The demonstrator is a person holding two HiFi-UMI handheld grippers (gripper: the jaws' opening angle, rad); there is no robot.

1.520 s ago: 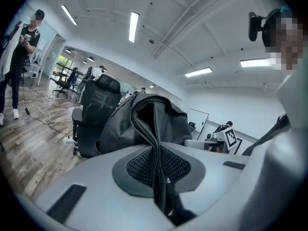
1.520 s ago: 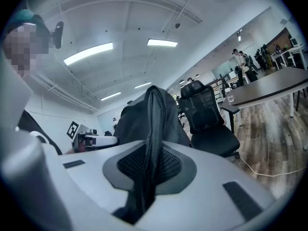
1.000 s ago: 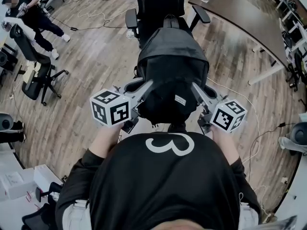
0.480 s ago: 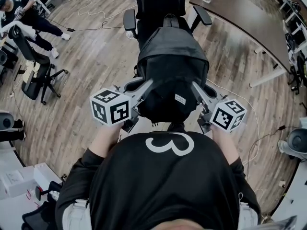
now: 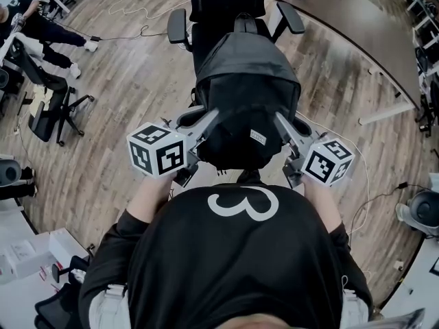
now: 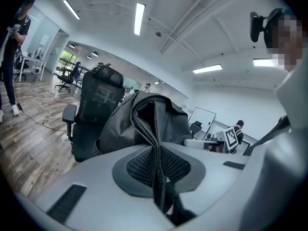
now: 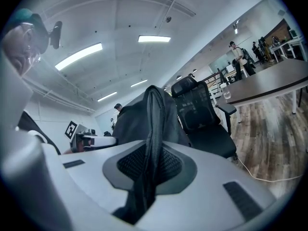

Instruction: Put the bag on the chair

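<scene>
Head view shows left tongs [image 5: 208, 122] and right tongs [image 5: 281, 123] each clamped narrow on a fold of the black bag [image 5: 247, 91], which hangs in the air near the chair [image 5: 219, 5]. Either thin fabric pinch could slip, dropping it on the floor [image 5: 130, 94].

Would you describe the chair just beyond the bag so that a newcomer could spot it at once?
Find the long dark table at the upper right of the head view. By its left end stands a black office chair with two padded armrests. Unlike the other black chair far left, it sits straight ahead, right behind the black bag.
</scene>
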